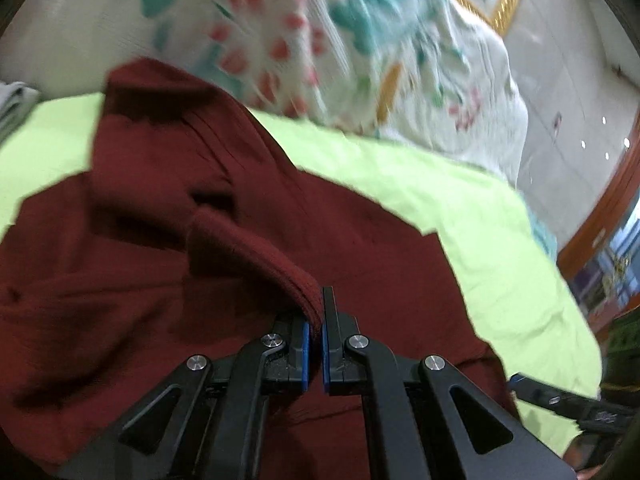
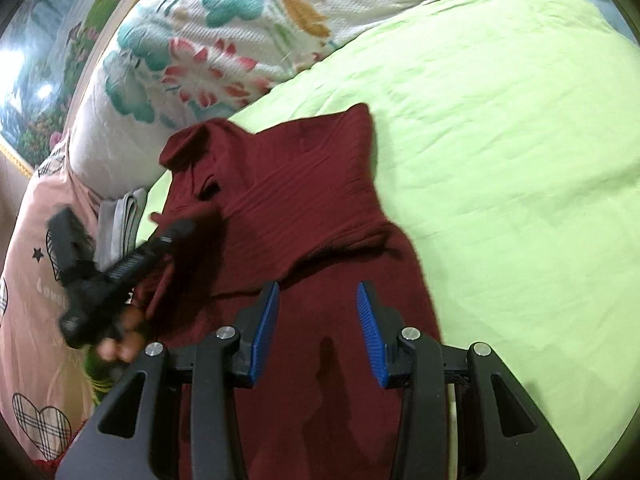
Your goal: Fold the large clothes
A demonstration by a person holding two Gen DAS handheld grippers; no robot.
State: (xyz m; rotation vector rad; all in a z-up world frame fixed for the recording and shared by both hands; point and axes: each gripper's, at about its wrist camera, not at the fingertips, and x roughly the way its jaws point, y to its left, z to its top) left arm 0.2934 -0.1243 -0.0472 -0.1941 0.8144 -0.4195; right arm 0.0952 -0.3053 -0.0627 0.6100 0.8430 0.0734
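Observation:
A dark red ribbed knit garment lies on a lime green sheet. My left gripper is shut on a ribbed cuff or edge of the garment and holds it lifted above the rest of the cloth. In the right wrist view the same red garment lies partly folded on the green sheet. My right gripper is open and empty, just above the garment's lower part. The left gripper shows blurred at the garment's left side.
A white floral quilt lies along the far side of the bed. A pink pillow with hearts and a folded grey cloth are at the left. The floor lies beyond the bed's right edge.

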